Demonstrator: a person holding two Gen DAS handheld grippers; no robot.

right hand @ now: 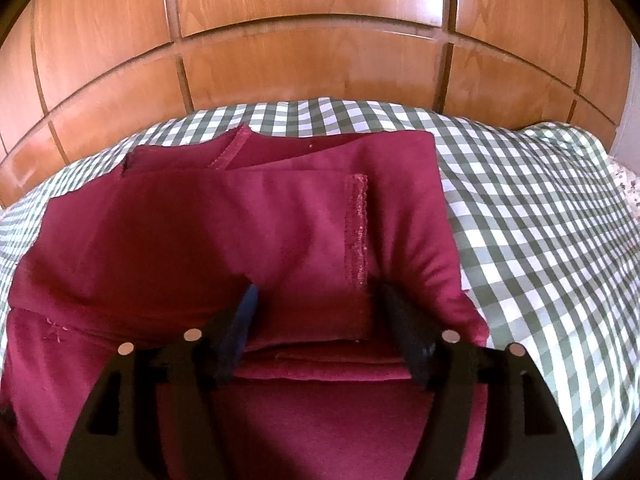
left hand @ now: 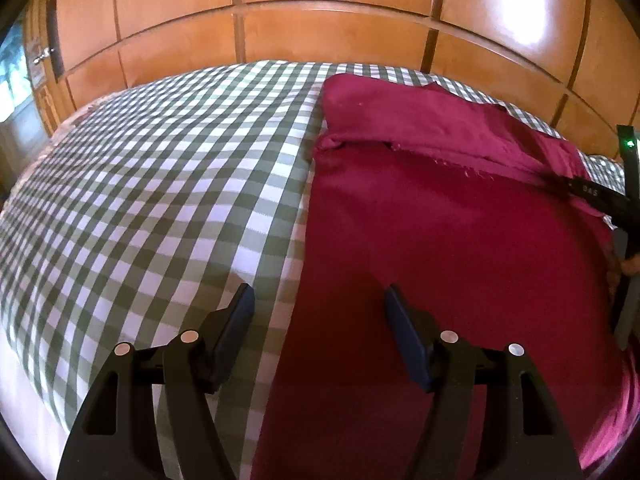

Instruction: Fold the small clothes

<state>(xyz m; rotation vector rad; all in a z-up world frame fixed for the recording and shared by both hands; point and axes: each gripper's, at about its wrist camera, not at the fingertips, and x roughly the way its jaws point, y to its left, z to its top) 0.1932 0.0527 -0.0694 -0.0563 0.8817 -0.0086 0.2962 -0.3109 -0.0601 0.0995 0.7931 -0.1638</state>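
Checked bedspread (left hand: 160, 184) under maroon garment (right hand: 248, 232), before wooden panelling (right hand: 304, 64).

The soft knit garment (left hand: 460, 240) was a deep maroon red all over, its stitched seam strip (right hand: 356, 228) a slightly paler pinkish red. The woven bedspread (left hand: 160, 184) beneath it bore a gingham check of grey-green and white squares. The glossy wooden panelled wardrobe (right hand: 312, 56) behind was warm orange-brown with darker grooves. The plastic gripper fingers (left hand: 236, 328) were black with silvery round rivets.
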